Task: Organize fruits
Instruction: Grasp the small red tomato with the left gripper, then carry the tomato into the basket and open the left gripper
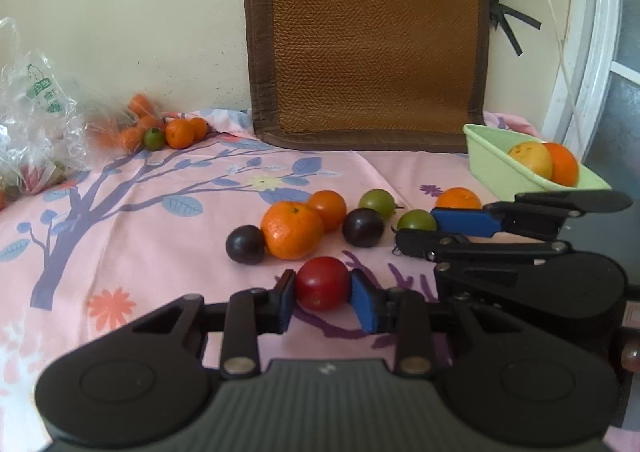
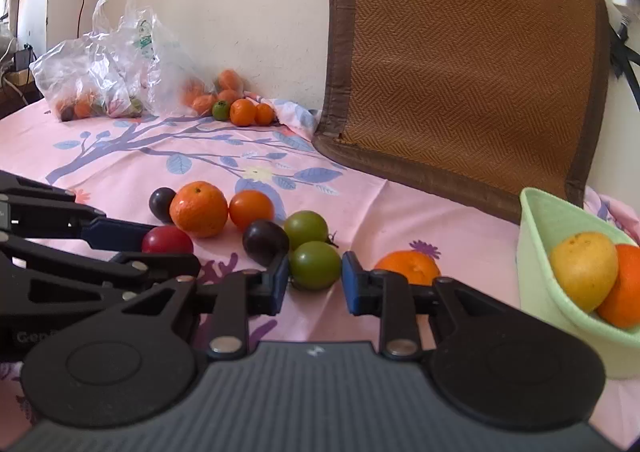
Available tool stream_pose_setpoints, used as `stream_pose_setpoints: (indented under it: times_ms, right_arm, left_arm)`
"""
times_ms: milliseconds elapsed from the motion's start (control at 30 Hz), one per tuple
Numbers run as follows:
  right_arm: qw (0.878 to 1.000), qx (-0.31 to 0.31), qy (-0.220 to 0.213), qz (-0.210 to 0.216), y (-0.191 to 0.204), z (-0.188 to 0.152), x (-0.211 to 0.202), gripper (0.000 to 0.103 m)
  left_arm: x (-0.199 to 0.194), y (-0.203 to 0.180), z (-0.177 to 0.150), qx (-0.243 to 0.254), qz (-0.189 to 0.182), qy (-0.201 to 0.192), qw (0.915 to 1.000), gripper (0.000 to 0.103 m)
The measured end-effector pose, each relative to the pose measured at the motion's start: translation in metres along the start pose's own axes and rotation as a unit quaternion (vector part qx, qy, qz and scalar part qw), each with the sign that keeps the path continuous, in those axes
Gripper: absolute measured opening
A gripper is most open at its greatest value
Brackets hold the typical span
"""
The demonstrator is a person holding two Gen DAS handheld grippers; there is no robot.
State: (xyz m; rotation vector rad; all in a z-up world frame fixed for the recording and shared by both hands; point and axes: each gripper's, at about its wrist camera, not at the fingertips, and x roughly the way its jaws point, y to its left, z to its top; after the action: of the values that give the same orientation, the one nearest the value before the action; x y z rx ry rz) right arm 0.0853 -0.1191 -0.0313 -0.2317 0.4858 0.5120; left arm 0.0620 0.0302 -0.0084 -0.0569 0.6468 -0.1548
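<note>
My left gripper (image 1: 323, 294) is shut on a red fruit (image 1: 322, 283) that rests on the pink floral cloth (image 1: 160, 244). My right gripper (image 2: 315, 284) is open around a green fruit (image 2: 315, 265), the left pad touching it, the right pad a little apart. Beyond lie a big orange (image 1: 292, 229), a small orange (image 1: 329, 209), two dark plums (image 1: 245, 244) (image 1: 363, 227) and another green fruit (image 1: 377, 202). A further orange (image 2: 409, 266) lies to the right. A green tray (image 2: 540, 252) holds a yellow fruit (image 2: 584, 270) and an orange (image 2: 624, 286).
A woven brown mat (image 2: 472, 64) leans on the wall behind. A clear plastic bag (image 2: 108, 60) with fruit sits at the back left, with loose oranges (image 2: 242, 111) and a green fruit (image 2: 220, 110) beside it. A window frame (image 1: 596, 52) is at right.
</note>
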Motion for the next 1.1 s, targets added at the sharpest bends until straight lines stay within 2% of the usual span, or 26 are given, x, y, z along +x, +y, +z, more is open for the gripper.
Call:
stream_pose_setpoints:
  times_ms: [100, 233, 467, 600, 733, 800, 1100]
  right_arm:
    - [1.0, 0.009, -0.014, 0.007, -0.001, -0.012, -0.022, 0.03]
    - [0.999, 0.027, -0.031, -0.017, -0.014, -0.032, -0.053, 0.03]
    - [0.986, 0.048, -0.095, -0.125, -0.071, -0.047, -0.096, 0.03]
    - [0.975, 0.081, -0.112, -0.176, -0.115, -0.046, -0.095, 0.03]
    - [0.97, 0.1, -0.106, -0.196, -0.148, -0.047, -0.081, 0.03]
    - [0.969, 0.11, -0.104, -0.197, -0.153, -0.05, -0.077, 0.03]
    - [0.969, 0.116, -0.113, -0.189, -0.152, -0.054, -0.08, 0.033]
  left_arm:
    - [-0.01, -0.009, -0.004, -0.005, -0.029, -0.003, 0.9996, 0.029]
    - [-0.017, -0.038, 0.002, 0.015, -0.073, -0.013, 0.9971, 0.029]
    - [0.003, -0.114, 0.041, 0.071, -0.13, -0.039, 0.9881, 0.029]
    - [0.035, -0.151, 0.069, 0.072, -0.138, -0.034, 0.9872, 0.029]
    - [0.067, -0.173, 0.082, 0.068, -0.132, -0.007, 0.9889, 0.029]
    - [0.078, -0.177, 0.082, 0.067, -0.127, 0.006, 0.9896, 0.03]
    - [0.089, -0.183, 0.082, 0.063, -0.113, 0.005, 0.9916, 0.037]
